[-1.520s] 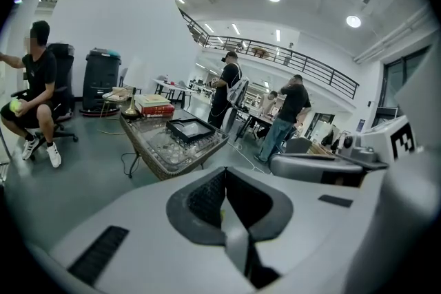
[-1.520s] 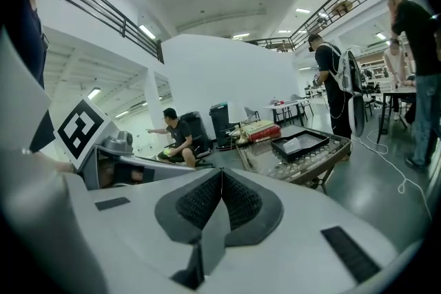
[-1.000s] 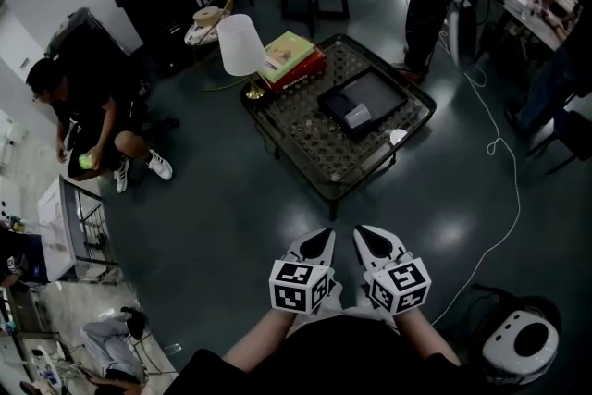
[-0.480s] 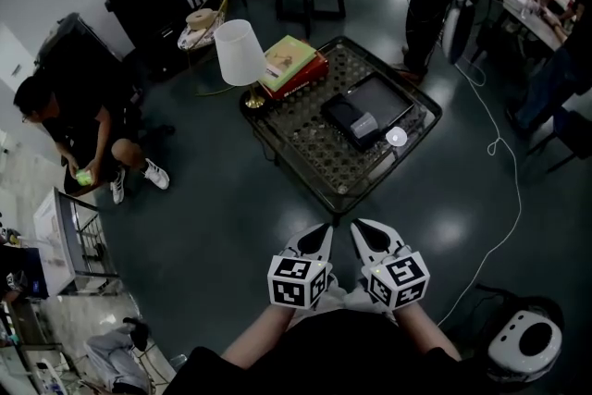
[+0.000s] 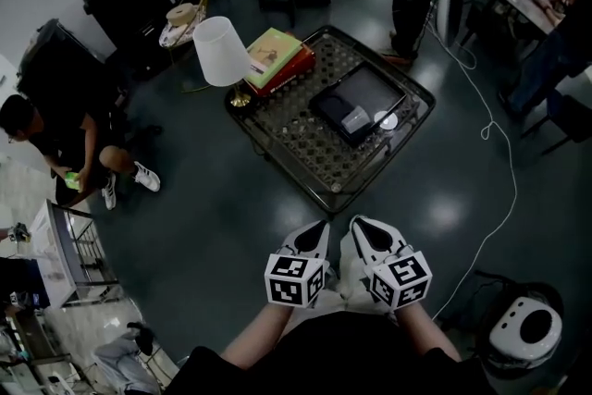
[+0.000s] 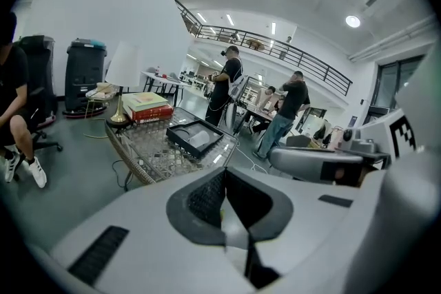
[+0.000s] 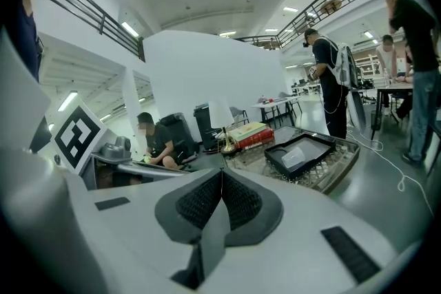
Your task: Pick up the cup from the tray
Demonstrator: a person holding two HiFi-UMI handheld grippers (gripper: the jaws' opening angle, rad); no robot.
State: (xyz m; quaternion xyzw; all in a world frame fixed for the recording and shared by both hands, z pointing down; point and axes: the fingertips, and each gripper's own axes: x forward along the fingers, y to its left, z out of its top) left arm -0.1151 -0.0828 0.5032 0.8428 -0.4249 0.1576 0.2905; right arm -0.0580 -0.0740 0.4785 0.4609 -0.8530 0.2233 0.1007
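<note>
A pale, see-through cup (image 5: 355,117) lies on its side in a black tray (image 5: 370,88) on the low glass-topped table (image 5: 305,143), well ahead of me. My left gripper (image 5: 313,232) and right gripper (image 5: 363,228) hang side by side over the floor, short of the table's near corner, both shut and empty. In the left gripper view the tray (image 6: 180,134) and cup (image 6: 200,140) sit beyond the closed jaws. The right gripper view shows the tray (image 7: 311,145) with the cup (image 7: 293,158) ahead and to the right.
A white lamp (image 5: 218,51) and stacked books (image 5: 277,58) stand at the table's far left; a small white disc (image 5: 387,120) lies beside the tray. A person (image 5: 65,143) crouches at the left, and others stand beyond the table. A white cable (image 5: 499,162) and a helmet-like thing (image 5: 523,333) lie at the right.
The table, lamp and crouching person have slid slightly left in the head view as I shifted. Both grippers keep their side-by-side place and stay shut.
</note>
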